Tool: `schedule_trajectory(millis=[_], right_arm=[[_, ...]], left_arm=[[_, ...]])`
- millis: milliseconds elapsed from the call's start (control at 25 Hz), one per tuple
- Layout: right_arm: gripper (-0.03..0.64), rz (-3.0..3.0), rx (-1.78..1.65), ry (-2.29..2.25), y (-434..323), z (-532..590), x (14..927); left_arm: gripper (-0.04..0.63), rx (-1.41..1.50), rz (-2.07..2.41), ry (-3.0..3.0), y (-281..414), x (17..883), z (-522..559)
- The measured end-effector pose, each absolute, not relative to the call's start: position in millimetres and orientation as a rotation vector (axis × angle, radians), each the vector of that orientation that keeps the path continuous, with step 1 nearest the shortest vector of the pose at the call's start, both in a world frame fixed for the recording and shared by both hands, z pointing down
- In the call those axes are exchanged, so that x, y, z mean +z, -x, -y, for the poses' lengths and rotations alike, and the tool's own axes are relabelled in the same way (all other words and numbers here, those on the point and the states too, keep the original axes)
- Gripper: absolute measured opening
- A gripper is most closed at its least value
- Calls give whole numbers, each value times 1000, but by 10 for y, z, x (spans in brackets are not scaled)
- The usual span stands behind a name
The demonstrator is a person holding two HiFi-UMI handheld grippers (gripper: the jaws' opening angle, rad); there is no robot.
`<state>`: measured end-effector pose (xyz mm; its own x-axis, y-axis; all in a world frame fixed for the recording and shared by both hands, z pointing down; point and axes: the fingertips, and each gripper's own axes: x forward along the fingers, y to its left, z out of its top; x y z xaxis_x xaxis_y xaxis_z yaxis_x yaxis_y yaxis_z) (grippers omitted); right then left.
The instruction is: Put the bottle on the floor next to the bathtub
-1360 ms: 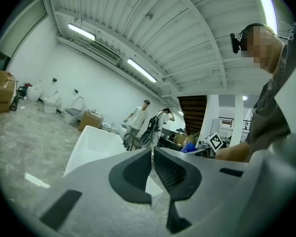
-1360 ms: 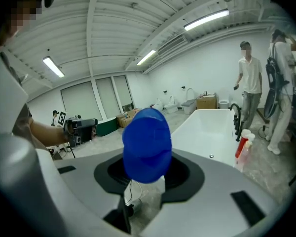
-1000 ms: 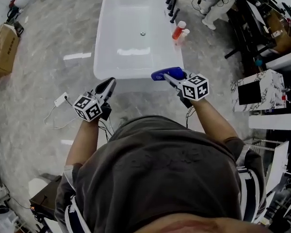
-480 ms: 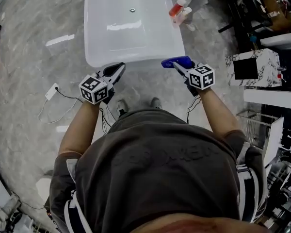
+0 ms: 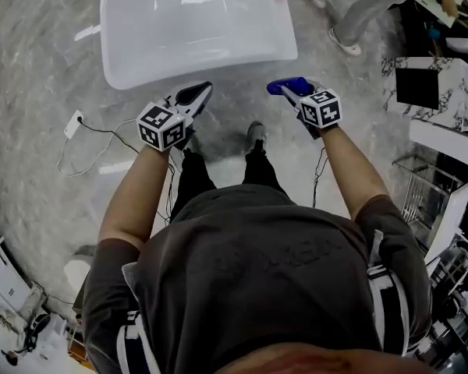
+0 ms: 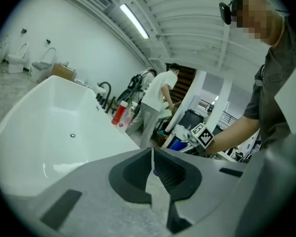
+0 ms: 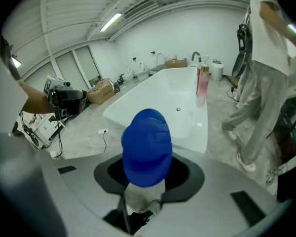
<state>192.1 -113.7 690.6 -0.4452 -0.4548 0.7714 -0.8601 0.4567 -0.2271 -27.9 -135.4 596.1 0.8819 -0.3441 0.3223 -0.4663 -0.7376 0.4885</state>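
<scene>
Right gripper (image 5: 295, 93) is clamping the blue bottle (image 5: 284, 86) between its 2 jaws. The bottle is hanging over the floor (image 5: 47, 92), just off the bathtub (image 5: 140, 70) near end. Left gripper (image 5: 197, 94) is keeping its jaws together, carrying nothing, beside that same rim.

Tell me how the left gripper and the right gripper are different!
The right gripper is shut on a blue bottle; the left gripper holds nothing. The left gripper's jaws are pressed together, while the right gripper's jaws stand apart around the bottle. Both carry a marker cube, and both are held over the floor near the end of the bathtub.
</scene>
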Motion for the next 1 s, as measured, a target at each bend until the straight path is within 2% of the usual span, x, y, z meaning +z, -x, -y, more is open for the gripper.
schedule_trajectory(millis=[440,760,1000], right_arm=[[137,1907,957,-1159,-2940,842,9512],[137,1835,964,-1169,-3330,624,11534],[137,1800,945,-1118,-3381,495,12551]], left_arm=[[17,473,340,-2410,-1378,8094,1090],[17,608,233,-2352,-1846,9789,915],[15,672,160,-2338,-1968,10584,809]])
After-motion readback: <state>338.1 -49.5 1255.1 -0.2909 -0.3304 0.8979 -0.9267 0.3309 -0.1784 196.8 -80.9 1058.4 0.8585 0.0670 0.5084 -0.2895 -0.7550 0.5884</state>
